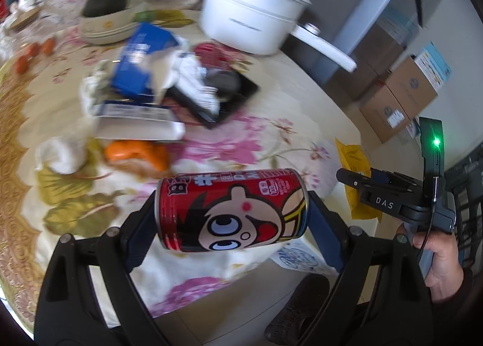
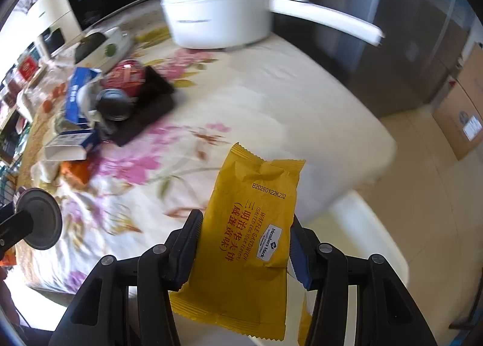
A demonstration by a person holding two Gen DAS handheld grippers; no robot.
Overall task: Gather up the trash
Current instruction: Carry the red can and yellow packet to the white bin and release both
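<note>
Both hands are loaded! The left gripper has its jaws clamped end to end on a red drinks can printed with a big-eyed cartoon face, held sideways above the floral tablecloth. The right gripper is pinching a crinkled yellow waffle-sandwich wrapper with red lettering across its width, near the table's edge. The left camera catches the right hand on its handle. The right camera shows the can's grey end and the white lidded pot behind.
</note>
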